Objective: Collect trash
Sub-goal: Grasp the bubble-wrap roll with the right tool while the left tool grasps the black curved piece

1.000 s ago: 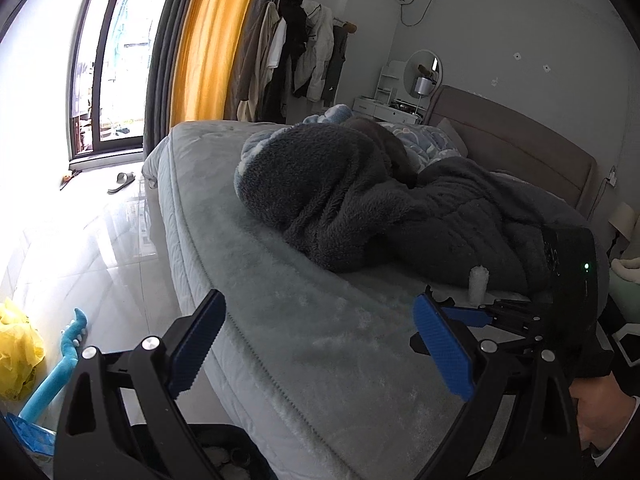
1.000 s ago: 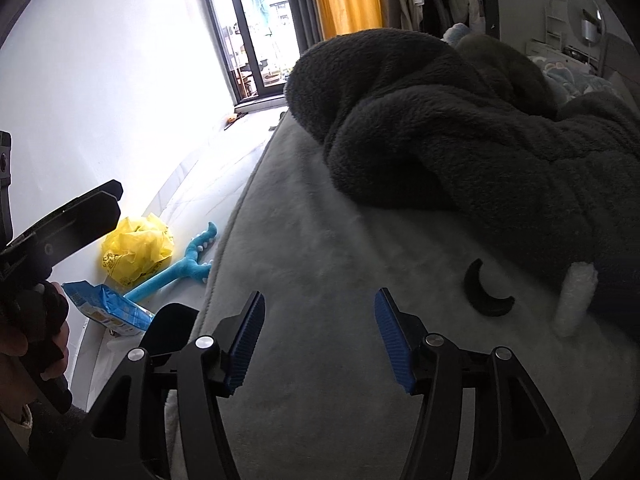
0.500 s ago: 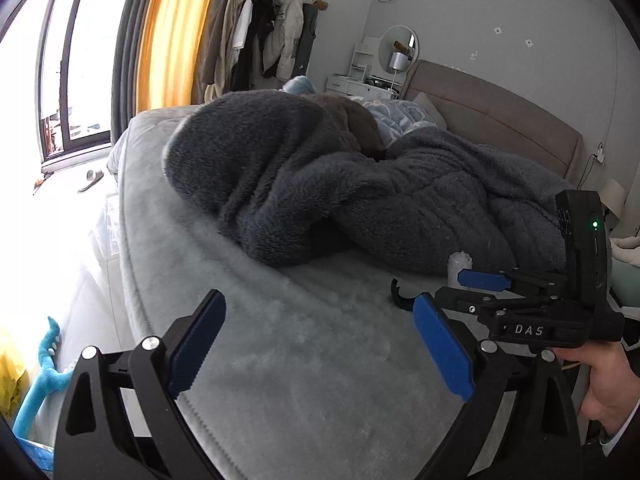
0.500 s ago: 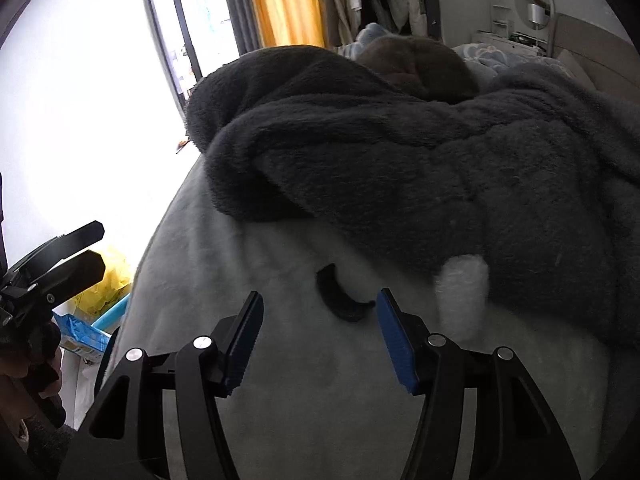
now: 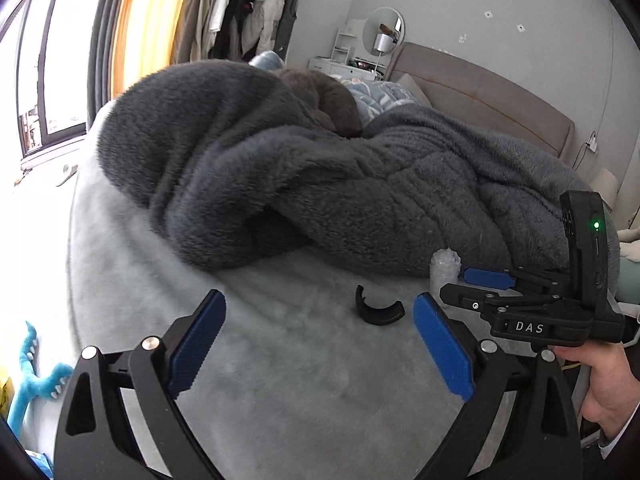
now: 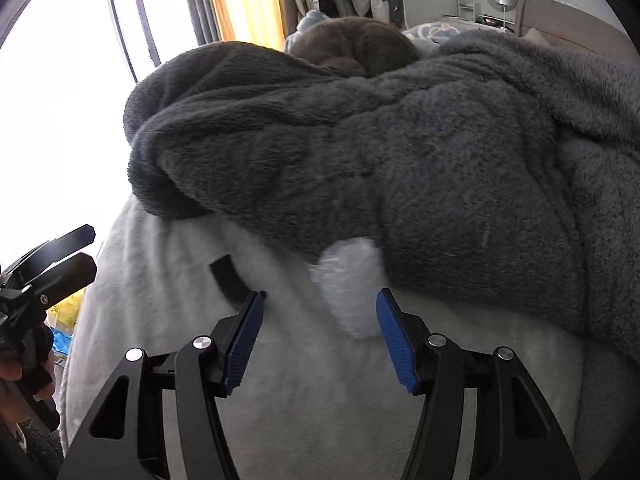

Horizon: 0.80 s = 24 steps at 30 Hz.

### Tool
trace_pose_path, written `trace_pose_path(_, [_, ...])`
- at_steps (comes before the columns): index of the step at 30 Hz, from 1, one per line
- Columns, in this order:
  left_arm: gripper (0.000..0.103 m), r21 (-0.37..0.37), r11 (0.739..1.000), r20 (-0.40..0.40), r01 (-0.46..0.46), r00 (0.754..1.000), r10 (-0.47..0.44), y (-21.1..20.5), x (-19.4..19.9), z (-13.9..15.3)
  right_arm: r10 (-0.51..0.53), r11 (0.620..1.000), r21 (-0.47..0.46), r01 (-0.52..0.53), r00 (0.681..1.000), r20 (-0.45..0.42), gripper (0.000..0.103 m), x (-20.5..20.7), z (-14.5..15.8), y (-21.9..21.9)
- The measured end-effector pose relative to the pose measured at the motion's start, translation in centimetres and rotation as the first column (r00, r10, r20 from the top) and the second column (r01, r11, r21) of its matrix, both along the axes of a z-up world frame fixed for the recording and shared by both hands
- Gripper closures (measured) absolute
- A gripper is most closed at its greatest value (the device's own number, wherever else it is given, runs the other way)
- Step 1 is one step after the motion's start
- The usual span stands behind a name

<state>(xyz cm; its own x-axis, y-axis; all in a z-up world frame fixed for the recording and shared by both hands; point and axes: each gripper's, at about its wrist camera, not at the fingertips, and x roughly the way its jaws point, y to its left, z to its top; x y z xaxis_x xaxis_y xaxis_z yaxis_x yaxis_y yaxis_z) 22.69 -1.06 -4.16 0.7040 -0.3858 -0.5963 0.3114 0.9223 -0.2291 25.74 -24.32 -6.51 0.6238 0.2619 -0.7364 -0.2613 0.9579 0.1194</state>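
Note:
A white crumpled wad of plastic wrap lies on the pale grey bed sheet at the edge of the dark blanket. It also shows in the left wrist view. A black curved plastic piece lies on the sheet to its left; it also shows in the right wrist view. My right gripper is open, its jaws on either side of the wad's near end, apart from it. My left gripper is open and empty, just short of the black piece.
A bulky dark grey fleece blanket covers the bed behind the trash. On the floor at left lie a blue toy, a yellow bag and a blue packet. The headboard and a dresser with a mirror stand beyond.
Both grippers moved forward over the bed. The right gripper shifted right, from the black piece to the white wad, which now sits between its jaws. The left gripper neared the black piece.

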Motion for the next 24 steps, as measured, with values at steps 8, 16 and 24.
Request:
trace_pose_path(8, [0.007,0.033,0.997,-0.036,0.066,0.997,-0.064,-3.3,1.1,-1.7,-0.025,1.000,0.005,0.025,0.999,-0.035,0.052,1.9,-2.7,-1.8])
trace_pose_path(16, [0.007,0.078,0.989,-0.057,0.129,0.991,-0.125,-5.9,1.7,-3.1,0.004,1.000,0.016,-0.004,1.000,-0.004,0.065,1.4,-2.3,-2.6])
trace_pose_path(24, [0.013,0.092,0.988,-0.069,0.121,0.991,-0.115,-6.8,2.8,-4.0,0.039,0.997,0.067,-0.042,0.998,0.043,0.065,0.2,0.6,-3.3])
